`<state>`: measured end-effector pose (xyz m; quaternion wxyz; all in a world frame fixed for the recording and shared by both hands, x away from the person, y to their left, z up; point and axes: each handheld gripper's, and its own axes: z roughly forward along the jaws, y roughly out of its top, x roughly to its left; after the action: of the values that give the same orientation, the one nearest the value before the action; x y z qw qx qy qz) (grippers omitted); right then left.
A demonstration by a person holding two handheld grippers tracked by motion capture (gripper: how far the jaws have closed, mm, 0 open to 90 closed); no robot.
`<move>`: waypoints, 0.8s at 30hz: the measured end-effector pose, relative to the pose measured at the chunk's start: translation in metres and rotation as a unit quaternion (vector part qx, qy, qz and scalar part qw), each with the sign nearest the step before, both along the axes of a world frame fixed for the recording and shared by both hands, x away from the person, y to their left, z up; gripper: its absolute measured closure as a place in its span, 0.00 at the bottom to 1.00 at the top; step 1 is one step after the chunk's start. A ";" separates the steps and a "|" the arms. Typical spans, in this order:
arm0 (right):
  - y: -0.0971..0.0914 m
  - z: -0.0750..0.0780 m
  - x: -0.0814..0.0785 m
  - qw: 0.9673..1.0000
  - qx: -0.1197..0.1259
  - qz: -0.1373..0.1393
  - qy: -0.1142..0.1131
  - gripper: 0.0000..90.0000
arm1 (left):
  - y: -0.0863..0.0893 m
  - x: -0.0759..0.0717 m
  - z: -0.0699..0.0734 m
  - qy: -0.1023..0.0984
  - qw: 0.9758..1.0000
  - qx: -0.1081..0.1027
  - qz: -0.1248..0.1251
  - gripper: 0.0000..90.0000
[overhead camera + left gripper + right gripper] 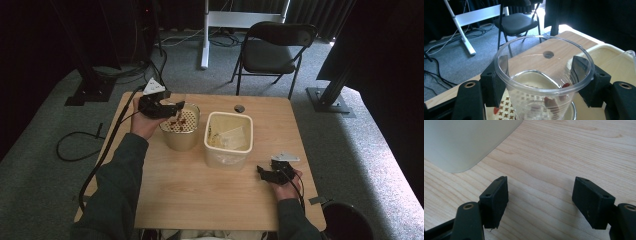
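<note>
Left tongs (540,82) pinch the clear plastic cup (544,75), tipped over the perforated strainer pot (180,131); some red bits landed, few left inside. Right tongs (540,202) spread, idle beside it.

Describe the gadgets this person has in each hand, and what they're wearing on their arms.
Each hand carries a black gripper: the left gripper and the right gripper. Both have two blocky, flat-faced black jaws with small screw holes, plus brass-ringed holes farther back. A pale grey three-cornered plate sits on top, and a black cable trails off the left one. The sleeves are dark grey-green.
</note>
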<state>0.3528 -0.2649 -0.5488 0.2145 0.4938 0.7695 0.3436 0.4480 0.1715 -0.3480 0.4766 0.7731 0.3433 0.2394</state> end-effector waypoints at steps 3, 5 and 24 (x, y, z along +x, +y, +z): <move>0.000 0.000 0.000 1.000 0.000 0.000 0.000 0.32 | -0.002 -0.001 0.000 -0.002 1.000 -0.003 -0.004 0.36; 0.000 0.000 0.000 1.000 0.000 0.000 0.000 0.32 | -0.004 -0.002 0.001 -0.004 1.000 -0.003 -0.007 0.36; 0.000 0.000 0.000 1.000 0.000 0.000 0.000 0.32 | -0.021 -0.008 0.002 -0.013 1.000 -0.005 -0.027 0.36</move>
<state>0.3528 -0.2649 -0.5488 0.2145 0.4938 0.7694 0.3438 0.4401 0.1502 -0.3459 0.4910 0.7767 0.3170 0.2349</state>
